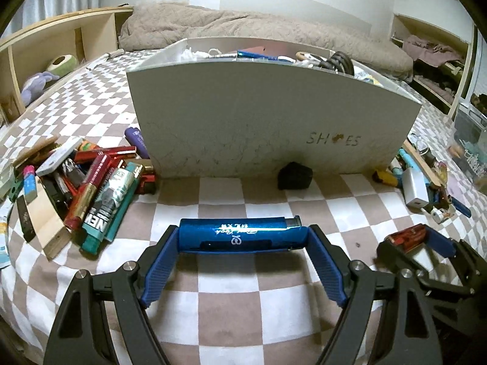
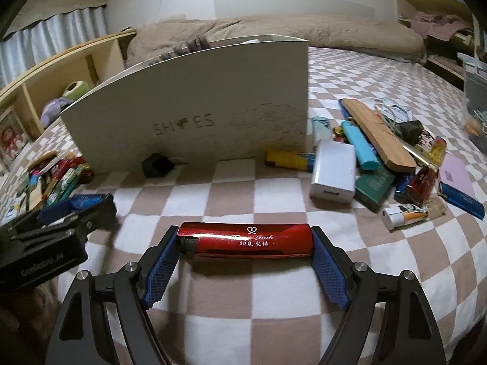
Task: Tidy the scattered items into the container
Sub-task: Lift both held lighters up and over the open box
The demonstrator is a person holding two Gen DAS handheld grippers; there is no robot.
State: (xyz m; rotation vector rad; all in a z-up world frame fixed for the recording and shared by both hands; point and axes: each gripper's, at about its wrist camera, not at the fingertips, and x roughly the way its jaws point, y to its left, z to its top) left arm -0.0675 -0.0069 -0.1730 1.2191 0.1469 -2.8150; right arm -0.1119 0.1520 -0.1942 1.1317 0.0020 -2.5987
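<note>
My left gripper is shut on a blue lighter, held lengthwise between its blue pads above the checked bedspread. My right gripper is shut on a red lighter, gripped end to end the same way. Straight ahead stands the white box marked SHOES, with several items inside it. In the right wrist view the same box sits ahead and to the left. The right gripper with the red lighter shows at the lower right of the left wrist view. The left gripper with the blue lighter appears at left in the right wrist view.
A pile of lighters and small packets lies left of the box. Another pile with a white charger and a wooden comb lies right of it. A small black object rests at the box's foot. Shelves line the left.
</note>
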